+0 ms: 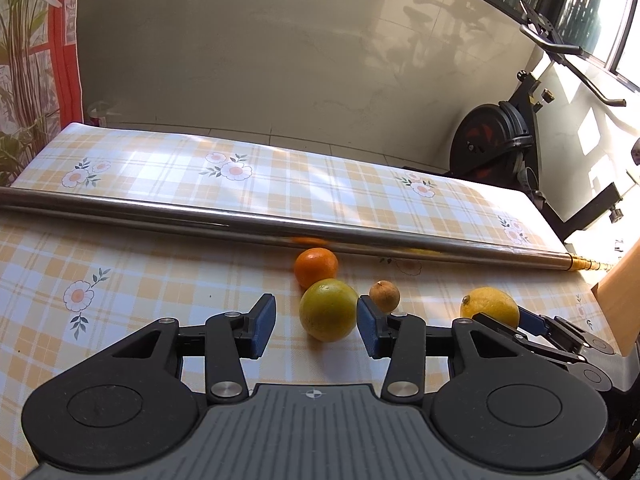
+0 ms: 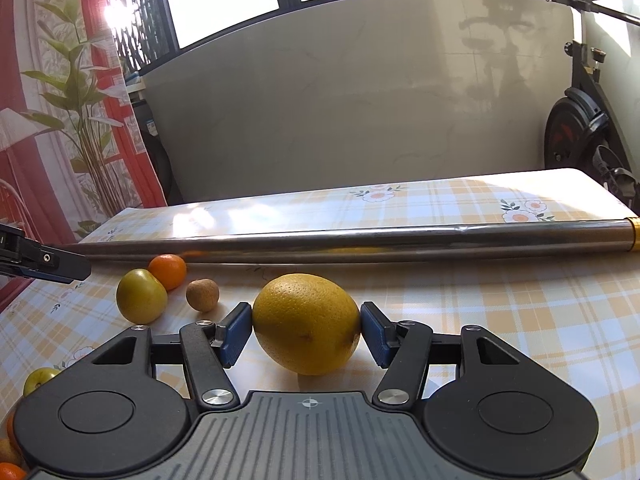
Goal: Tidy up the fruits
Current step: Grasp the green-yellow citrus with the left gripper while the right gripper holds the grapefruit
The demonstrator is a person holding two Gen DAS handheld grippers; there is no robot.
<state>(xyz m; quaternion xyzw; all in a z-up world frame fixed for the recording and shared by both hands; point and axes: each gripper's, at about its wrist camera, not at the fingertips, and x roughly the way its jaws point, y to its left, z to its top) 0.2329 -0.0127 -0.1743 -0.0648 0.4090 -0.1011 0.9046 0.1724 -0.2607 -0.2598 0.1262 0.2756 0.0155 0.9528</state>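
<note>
My left gripper (image 1: 317, 325) is open on the table, with a yellow-green citrus (image 1: 329, 309) just ahead between its fingertips, apart from both pads. Behind it lie an orange mandarin (image 1: 316, 267) and a small brown fruit (image 1: 384, 296). My right gripper (image 2: 306, 331) has its blue pads against both sides of a large yellow lemon (image 2: 307, 322), which rests on the table; it also shows in the left wrist view (image 1: 490, 307). The right wrist view shows the green citrus (image 2: 141, 296), mandarin (image 2: 168, 271) and brown fruit (image 2: 203, 294) to the left.
A long steel pole (image 1: 256, 226) lies across the checked tablecloth (image 1: 120, 288) behind the fruit. More fruit (image 2: 38, 378) sits at the lower left of the right wrist view. An exercise bike (image 1: 500, 140) stands beyond the table's right end. A wooden board (image 1: 620, 300) is at the right.
</note>
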